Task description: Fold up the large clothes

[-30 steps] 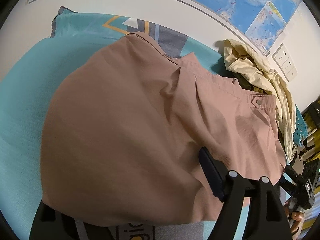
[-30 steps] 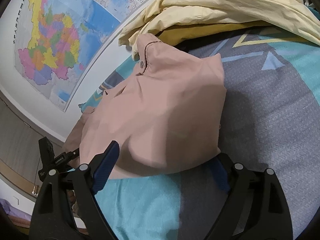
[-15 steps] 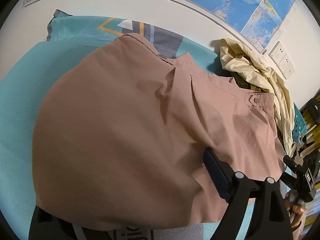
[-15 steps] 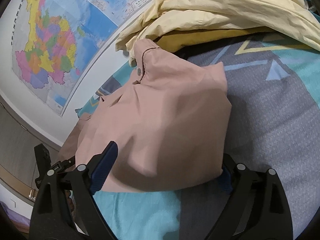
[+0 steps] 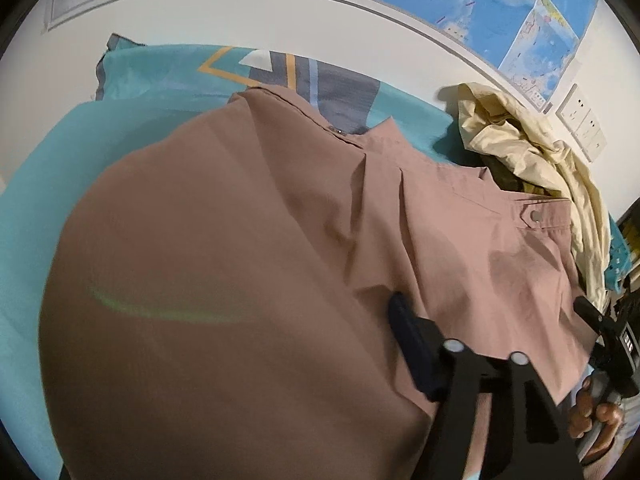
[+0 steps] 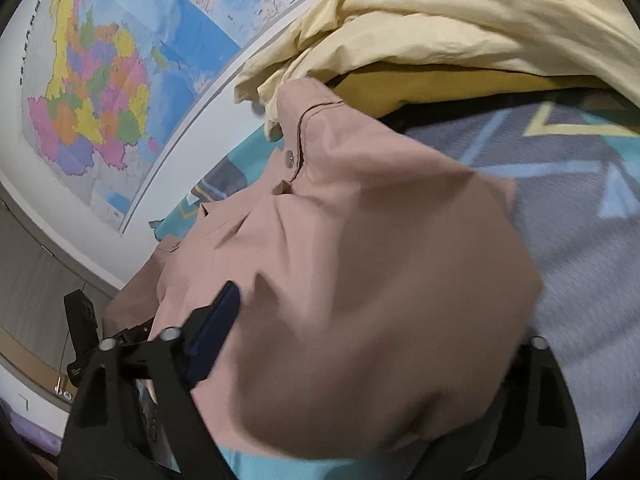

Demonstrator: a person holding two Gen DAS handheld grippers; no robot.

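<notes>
A big pink-brown garment (image 5: 248,264) lies spread on the bed cover (image 5: 44,184), with its button band (image 5: 532,216) near the wall and a heap of yellow clothes (image 5: 532,160) just beside it; the cloth looks soft, thin and light, so it will flop and slide, not stay stiff; the left gripper (image 5: 224,432) has its near edge bunched between its 2 fingers and the jaws are closing, but 1 finger is hidden under the cloth, so I cannot tell if they pinch it yet; the right gripper (image 6: 372,352) also has cloth between its 2 fingers, and its jaws are closing too, not tight yet as far as I can see; I think the best places to hold are the 2 near corners or the hem, not the loose middle.
</notes>
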